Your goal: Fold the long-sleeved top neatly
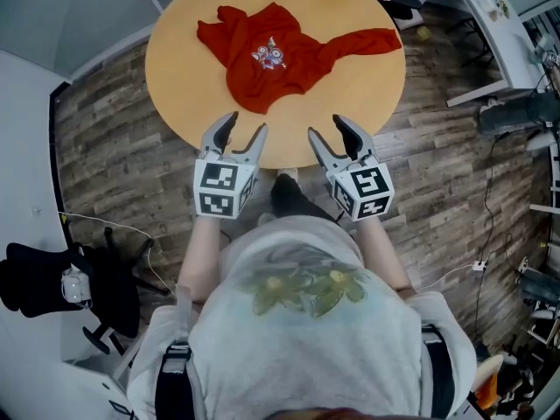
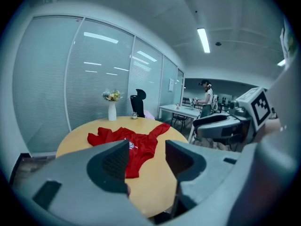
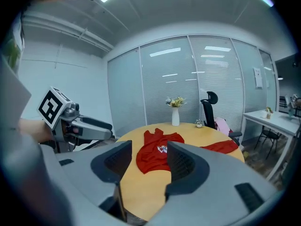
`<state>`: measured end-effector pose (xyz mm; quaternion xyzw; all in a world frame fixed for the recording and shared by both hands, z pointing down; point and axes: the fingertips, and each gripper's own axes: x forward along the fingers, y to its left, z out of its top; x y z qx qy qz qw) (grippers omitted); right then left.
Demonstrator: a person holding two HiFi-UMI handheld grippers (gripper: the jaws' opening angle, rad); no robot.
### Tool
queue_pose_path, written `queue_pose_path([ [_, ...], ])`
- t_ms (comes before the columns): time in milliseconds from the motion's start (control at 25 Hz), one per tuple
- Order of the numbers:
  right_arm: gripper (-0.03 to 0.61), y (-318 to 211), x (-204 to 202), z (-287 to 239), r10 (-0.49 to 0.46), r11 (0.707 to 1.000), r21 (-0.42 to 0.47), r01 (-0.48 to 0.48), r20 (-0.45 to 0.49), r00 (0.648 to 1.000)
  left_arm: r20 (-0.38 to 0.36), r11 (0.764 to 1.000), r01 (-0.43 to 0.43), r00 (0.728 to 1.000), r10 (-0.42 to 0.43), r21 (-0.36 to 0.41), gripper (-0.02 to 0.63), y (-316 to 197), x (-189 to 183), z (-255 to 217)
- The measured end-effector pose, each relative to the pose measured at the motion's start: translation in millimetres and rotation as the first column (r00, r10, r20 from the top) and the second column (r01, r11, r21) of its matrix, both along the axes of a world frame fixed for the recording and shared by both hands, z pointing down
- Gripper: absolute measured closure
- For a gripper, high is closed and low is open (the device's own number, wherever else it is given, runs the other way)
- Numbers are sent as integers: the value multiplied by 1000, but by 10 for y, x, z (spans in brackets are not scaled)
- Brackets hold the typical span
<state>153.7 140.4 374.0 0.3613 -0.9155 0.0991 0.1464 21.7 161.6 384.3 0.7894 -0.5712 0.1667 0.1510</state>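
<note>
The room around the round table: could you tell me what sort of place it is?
Most likely an office or lab workroom: glass partition walls with blinds, a black office chair behind the round table, and white desks to the side.

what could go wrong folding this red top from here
1. The red top lies crumpled, so the open left gripper or right gripper might pinch several layers and fold it crooked.
2. Its long sleeve reaches near the table edge; a tug could drag it off.
3. The vase stands behind the top; pushing cloth away could tip it.
</note>
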Motion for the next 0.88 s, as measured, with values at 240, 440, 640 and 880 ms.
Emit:
queue_pose_path([
  [240,353,-419,-42,232,15,997,-79,-15,1,1000,19,997,8,1000,-7,-79,393,-338,-140,299],
  [440,354,-723,-75,487,18,989,-148,-19,-7,1000,9,988,41,999,-40,-150,393,-565,-233,611],
  [640,354,-980,-110,760,22,974,-223,-26,-16,1000,-11,969,78,997,-83,-236,393,-744,-320,959],
  [880,354,-1291,-119,1163,44,940,-338,-49,-23,999,-25,923,135,988,-154,-359,393,-883,-438,1470],
])
